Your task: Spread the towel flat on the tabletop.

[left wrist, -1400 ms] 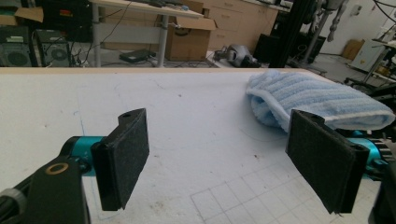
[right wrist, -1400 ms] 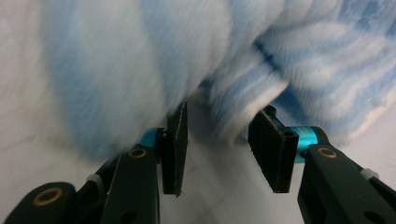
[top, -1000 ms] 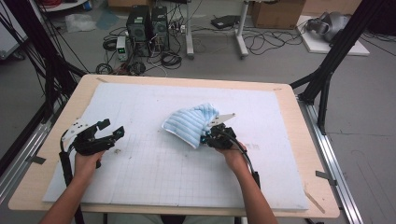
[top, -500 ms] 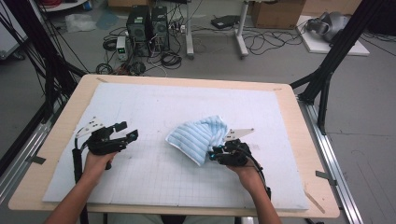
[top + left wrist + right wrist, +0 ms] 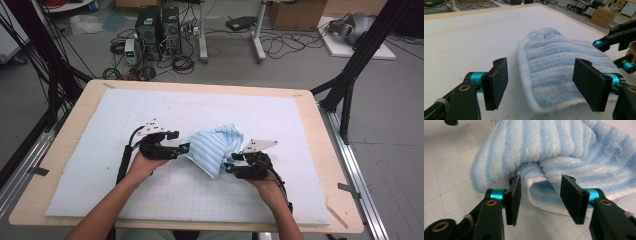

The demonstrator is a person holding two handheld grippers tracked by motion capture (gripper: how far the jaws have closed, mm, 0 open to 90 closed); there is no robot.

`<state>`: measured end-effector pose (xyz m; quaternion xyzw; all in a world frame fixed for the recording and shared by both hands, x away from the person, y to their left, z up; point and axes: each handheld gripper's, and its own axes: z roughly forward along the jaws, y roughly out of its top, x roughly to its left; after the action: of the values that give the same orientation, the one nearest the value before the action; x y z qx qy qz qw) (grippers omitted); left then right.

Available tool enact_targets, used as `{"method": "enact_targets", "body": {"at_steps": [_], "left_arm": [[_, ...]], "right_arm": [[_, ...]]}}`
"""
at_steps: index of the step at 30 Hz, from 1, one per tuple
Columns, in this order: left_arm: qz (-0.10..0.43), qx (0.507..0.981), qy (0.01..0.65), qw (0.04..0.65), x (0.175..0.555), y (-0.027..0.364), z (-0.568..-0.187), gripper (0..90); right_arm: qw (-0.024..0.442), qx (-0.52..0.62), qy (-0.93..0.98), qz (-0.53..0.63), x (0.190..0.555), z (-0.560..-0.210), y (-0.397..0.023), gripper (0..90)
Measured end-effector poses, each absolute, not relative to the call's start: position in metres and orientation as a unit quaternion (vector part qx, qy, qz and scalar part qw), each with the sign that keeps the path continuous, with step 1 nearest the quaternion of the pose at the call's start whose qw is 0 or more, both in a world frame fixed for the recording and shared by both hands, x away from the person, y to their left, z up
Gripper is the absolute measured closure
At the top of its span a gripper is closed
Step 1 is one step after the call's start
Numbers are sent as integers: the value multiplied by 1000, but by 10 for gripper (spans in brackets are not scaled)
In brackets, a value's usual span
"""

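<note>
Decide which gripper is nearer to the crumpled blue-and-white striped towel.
Right gripper, narrowly: a towel fold sits between its open jaws. The left gripper is at the towel's opposite edge, jaws open around it without pressing.

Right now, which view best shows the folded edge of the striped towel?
The right gripper view: the striped towel's folded edge sits close and sharp. The left gripper view shows its rounded near side; the high view shows the whole crumpled towel, small.

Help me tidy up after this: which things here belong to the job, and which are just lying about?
In the job: striped towel, left gripper, right gripper, white mat.

Lying about: computer towers, floor cables, cardboard box.
</note>
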<state>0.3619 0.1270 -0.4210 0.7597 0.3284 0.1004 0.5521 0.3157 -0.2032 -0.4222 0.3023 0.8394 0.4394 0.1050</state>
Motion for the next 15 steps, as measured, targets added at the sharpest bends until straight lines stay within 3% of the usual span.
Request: {"method": "enact_targets", "body": {"at_steps": [3,5,7,8,15], "left_arm": [[87,786,320,522,369,112,-427,489],[93,789,320,515,371,110,-428,684],[94,787,323,517,371,110,-428,823],[100,779,327,525,374,112,-426,840],[112,746,347,557,381,125,-419,854]], "right_arm": [[105,296,840,443,313,-422,-205,458],[101,291,843,442,312,-423,-205,466],[100,285,846,438,311,-423,-204,503],[96,275,853,434,310,-424,-201,572],[119,289,863,397,317,-438,-177,626]]}}
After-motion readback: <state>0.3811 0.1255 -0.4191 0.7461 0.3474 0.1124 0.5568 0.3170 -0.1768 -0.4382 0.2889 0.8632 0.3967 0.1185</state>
